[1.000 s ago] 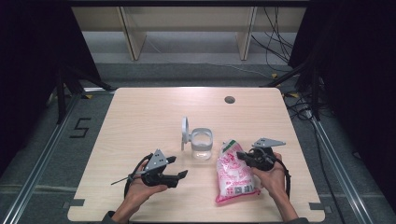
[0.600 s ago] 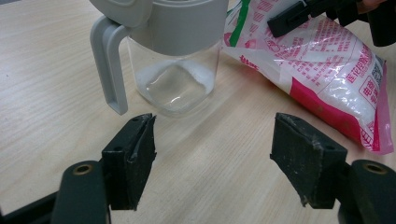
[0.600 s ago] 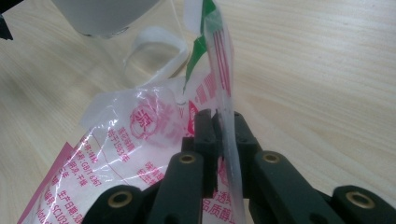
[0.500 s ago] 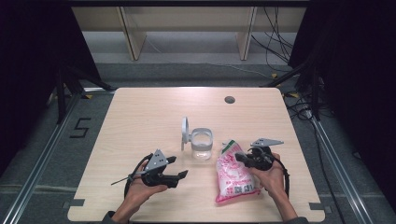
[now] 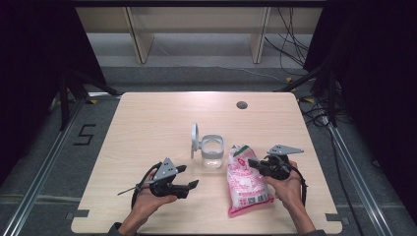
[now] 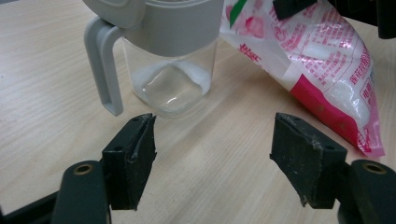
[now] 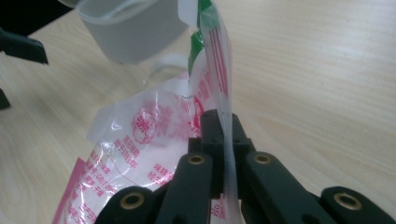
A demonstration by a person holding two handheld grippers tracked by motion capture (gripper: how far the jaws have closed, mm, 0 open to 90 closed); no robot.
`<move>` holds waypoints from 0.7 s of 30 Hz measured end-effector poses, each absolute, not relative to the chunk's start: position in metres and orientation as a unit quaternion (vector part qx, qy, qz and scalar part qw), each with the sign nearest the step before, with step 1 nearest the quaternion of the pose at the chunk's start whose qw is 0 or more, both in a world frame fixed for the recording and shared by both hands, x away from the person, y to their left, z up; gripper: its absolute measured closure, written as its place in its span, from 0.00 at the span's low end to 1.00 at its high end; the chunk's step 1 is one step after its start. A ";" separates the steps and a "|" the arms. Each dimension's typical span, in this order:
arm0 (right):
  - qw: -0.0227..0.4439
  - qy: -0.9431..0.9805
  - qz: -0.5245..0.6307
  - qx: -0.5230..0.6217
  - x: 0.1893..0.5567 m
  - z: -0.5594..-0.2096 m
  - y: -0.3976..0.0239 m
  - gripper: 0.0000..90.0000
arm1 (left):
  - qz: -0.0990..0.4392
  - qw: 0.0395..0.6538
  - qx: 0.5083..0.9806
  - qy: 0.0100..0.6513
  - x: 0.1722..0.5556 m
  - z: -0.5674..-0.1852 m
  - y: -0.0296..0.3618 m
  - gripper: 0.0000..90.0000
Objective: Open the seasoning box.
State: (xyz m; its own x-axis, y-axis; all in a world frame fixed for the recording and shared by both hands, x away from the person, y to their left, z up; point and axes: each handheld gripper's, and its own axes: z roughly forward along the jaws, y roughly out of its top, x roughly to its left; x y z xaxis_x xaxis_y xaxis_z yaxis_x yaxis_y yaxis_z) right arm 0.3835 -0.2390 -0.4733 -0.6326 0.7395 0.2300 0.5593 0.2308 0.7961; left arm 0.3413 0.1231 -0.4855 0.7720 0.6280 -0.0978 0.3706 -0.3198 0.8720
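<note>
Pale wood table (image 5: 147, 123): the right gripper (image 5: 255, 163) had just nipped its jaws tight on the pink bag (image 5: 245, 184) beside the jug (image 5: 212, 150), ready for lifting; the left gripper (image 5: 189, 186) gaped empty.

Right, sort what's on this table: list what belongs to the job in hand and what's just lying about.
In the job:
- pink-printed plastic bag, its edge pinched by the right gripper
- clear jug with grey handle, lid flipped up, beside the bag
- left gripper, fingers apart, nothing between them, facing the jug

Just there:
- dark round hole in the wooden table
- cables on the floor behind
</note>
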 end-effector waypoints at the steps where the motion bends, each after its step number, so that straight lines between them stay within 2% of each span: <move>1: 0.093 0.775 0.468 0.413 0.383 -0.471 -0.239 1.00 | 0.132 0.488 0.804 0.313 0.341 -0.486 0.122 0.34; 11: 0.137 0.755 0.498 0.404 0.372 -0.446 -0.252 1.00 | 0.122 0.494 0.806 0.301 0.340 -0.489 0.114 0.34; 12: 0.123 0.743 0.504 0.422 0.368 -0.443 -0.250 1.00 | 0.120 0.495 0.805 0.305 0.339 -0.489 0.113 0.34; 17: 0.155 0.750 0.508 0.395 0.366 -0.430 -0.253 1.00 | 0.113 0.497 0.807 0.297 0.339 -0.493 0.105 0.34; 20: 0.152 0.742 0.516 0.400 0.361 -0.423 -0.250 1.00 | 0.107 0.500 0.806 0.297 0.338 -0.494 0.099 0.34; 21: 0.167 0.746 0.517 0.385 0.363 -0.421 -0.250 1.00 | 0.109 0.495 0.810 0.294 0.339 -0.494 0.099 0.34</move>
